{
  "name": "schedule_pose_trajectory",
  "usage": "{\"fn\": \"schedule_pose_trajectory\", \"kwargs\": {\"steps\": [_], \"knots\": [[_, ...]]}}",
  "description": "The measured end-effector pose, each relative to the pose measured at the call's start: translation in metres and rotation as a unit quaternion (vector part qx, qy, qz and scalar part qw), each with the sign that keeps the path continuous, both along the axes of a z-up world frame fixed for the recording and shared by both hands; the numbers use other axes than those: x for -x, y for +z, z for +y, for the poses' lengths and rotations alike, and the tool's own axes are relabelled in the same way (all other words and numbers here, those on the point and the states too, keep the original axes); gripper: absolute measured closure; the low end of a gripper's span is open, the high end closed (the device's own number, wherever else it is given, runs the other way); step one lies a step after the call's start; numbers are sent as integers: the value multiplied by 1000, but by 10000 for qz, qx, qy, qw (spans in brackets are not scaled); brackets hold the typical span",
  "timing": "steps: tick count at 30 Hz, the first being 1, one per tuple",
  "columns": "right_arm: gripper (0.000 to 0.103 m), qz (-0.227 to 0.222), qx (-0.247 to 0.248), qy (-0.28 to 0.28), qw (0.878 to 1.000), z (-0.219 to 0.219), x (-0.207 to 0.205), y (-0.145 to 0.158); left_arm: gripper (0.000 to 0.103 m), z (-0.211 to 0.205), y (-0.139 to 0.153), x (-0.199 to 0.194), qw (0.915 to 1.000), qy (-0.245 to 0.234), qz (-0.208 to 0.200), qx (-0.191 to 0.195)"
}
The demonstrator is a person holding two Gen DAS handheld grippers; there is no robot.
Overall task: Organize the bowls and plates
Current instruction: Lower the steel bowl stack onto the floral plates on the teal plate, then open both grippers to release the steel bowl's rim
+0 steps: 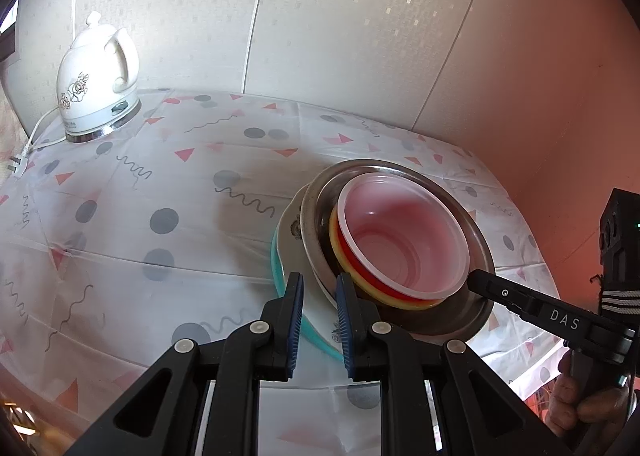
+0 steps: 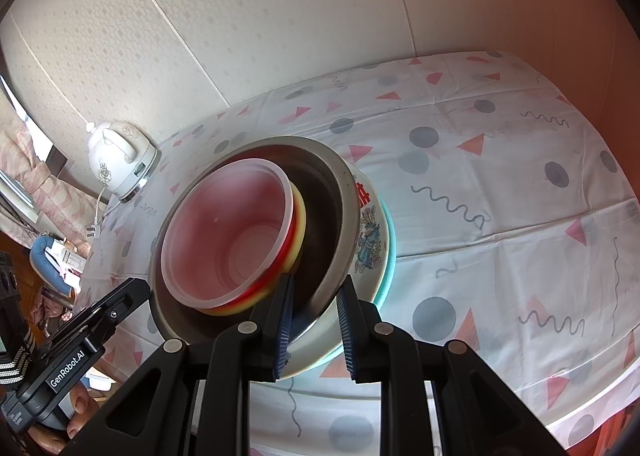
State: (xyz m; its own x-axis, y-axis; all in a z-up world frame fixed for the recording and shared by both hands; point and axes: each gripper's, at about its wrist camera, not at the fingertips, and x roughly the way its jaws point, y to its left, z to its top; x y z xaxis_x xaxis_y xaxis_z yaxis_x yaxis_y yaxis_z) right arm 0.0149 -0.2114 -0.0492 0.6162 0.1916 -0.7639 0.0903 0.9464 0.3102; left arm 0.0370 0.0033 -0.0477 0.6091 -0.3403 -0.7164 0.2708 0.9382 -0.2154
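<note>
Stacked on the patterned tablecloth [image 1: 160, 176], right of centre toward the near edge: teal plate [image 1: 280, 268] at the bottom, then white plate [image 1: 290, 232], steel bowl [image 1: 472, 224], yellow bowl [image 1: 400, 302], red bowl [image 1: 352, 252] and, topmost, clear plastic bowl [image 1: 400, 232], each nested in the one below. Far left on the same cloth, well apart from the stack, a white kettle [image 1: 98, 76] with its plug [image 1: 18, 166] lying loose. From the left wrist: left gripper [image 1: 319, 320] clenched narrow over the near-left edge of the white plate, with the teal rim in the same slot. Seen only here, the other tool reaching in from the right, tip against the steel bowl's rim, and the hand [image 1: 580, 408] wrapped round its handle. From the right wrist: right gripper [image 2: 315, 320] straddling the near-right rim of the steel bowl, with the white plate just beneath in the gap. Impossible to tell whether the pads press or stand clear. Visible only from this side: a blue dragon print [image 2: 370, 240] and red lettering on the white plate, hidden in the other view by the steel bowl. Also the left tool side-on at the stack's near-left rim, fingertips close together.
</note>
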Motion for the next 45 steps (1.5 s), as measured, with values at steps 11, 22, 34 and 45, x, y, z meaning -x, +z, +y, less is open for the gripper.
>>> {"fn": "schedule_pose_trajectory", "kwargs": {"steps": [11, 22, 34, 45], "knots": [[76, -51, 44, -26, 10000, 2, 6, 1, 85, -3, 4, 8, 9996, 118, -165, -220], [70, -410, 603, -665, 9951, -3, 27, 19, 75, -4, 11, 21, 9971, 433, -403, -477], [61, -662, 1343, -917, 9845, 16, 39, 28, 55, -9, 15, 38, 9934, 607, -718, -662], [61, -658, 1453, -894, 9831, 24, 38, 24, 46, -14, 13, 40, 9931, 548, -736, -729]]}}
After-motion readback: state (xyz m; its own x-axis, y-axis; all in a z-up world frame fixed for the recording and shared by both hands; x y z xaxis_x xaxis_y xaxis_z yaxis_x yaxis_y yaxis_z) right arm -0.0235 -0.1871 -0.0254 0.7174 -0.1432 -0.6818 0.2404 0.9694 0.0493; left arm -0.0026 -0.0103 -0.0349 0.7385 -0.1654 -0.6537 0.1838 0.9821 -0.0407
